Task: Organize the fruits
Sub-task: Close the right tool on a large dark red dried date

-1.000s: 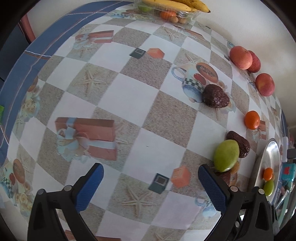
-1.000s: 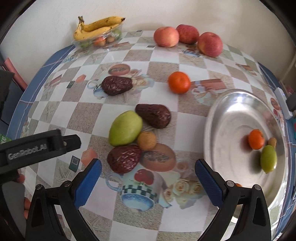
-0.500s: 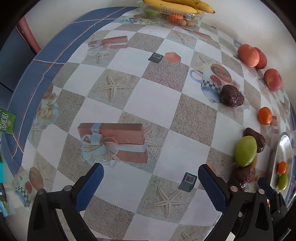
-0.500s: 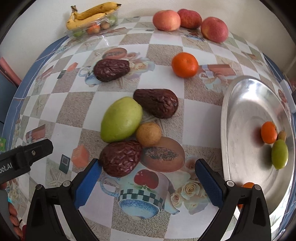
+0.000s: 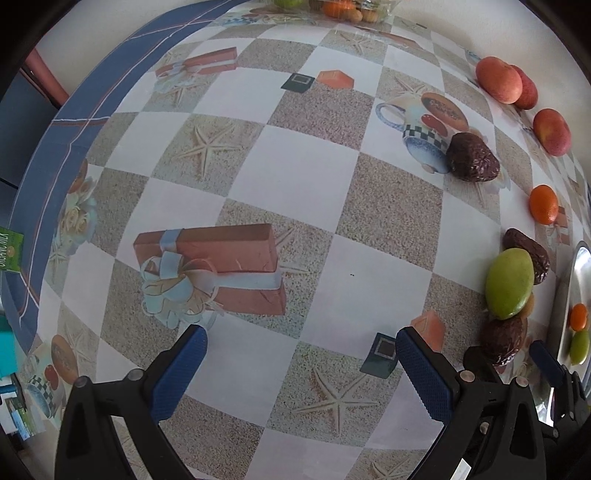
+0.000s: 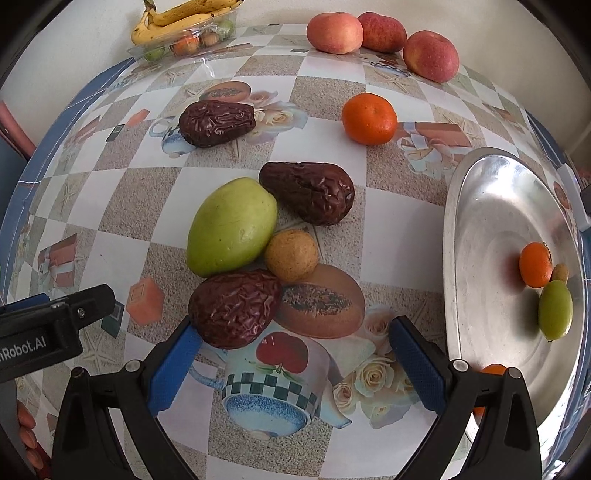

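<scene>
The right gripper [image 6: 290, 363] hangs low over the table [image 6: 399, 229], its blue-padded fingers [image 6: 173, 369] spread wide and holding nothing. Its left fingertip sits just beside the nearest wrinkled dark-brown date-shaped fruit [image 6: 234, 306], whether touching cannot be told. That fruit lies against a large smooth green mango-shaped fruit [image 6: 231, 232] and a small round tan fruit [image 6: 291, 254]; a 2nd wrinkled brown fruit [image 6: 308, 192] lies just behind them, and a 3rd [image 6: 216, 122] farther back. An orange mandarin [image 6: 369, 118] sits apart, with 3 red-pink apples [image 6: 382, 37] along the wall and a clear tub with yellow bananas [image 6: 184, 22] at the far left. The shiny oval metal tray [image 6: 480, 229] to the right holds a small orange fruit [image 6: 535, 264] and a small green fruit [image 6: 554, 308]. The left gripper [image 5: 301, 369] hovers over the bare patterned cloth, fingers equally wide apart and empty.
</scene>
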Demonstrator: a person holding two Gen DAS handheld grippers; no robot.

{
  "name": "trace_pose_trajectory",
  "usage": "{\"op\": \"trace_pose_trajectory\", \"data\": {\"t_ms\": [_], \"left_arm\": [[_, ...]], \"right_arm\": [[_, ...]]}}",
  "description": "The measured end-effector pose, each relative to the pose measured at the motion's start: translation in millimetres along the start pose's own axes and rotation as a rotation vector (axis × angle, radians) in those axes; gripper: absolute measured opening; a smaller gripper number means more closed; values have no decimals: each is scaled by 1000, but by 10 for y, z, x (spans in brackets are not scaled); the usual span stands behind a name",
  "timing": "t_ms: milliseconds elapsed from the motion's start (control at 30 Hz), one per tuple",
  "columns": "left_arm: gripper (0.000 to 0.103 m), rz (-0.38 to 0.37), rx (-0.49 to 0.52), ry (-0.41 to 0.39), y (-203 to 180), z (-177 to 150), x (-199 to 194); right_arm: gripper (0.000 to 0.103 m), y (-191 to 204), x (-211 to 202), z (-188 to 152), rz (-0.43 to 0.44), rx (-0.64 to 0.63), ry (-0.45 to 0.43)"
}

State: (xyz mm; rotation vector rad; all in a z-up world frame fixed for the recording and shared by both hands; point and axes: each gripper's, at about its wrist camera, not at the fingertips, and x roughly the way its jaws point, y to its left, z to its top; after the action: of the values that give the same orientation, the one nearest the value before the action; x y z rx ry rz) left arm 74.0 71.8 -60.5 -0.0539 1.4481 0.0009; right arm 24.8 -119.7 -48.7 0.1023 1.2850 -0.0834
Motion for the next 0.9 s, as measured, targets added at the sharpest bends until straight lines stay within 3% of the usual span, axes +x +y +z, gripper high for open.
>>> {"op": "trace_pose_trajectory", "data": {"t_ms": [233, 500, 800, 900], "left_arm": [[103, 18, 3, -1, -2, 37, 100], [103, 27, -9, -9, -77, 60, 137], [103, 33, -21, -52, -84, -50, 112], [103, 37, -23, -67, -98, -83, 95]], "right_arm": [[103, 70, 38, -58, 2, 2, -13], [103, 31, -15, -256, 1, 9, -103], [103, 27, -32, -293, -1, 2, -83], [103, 25, 2, -167, 0, 0, -61]]}}
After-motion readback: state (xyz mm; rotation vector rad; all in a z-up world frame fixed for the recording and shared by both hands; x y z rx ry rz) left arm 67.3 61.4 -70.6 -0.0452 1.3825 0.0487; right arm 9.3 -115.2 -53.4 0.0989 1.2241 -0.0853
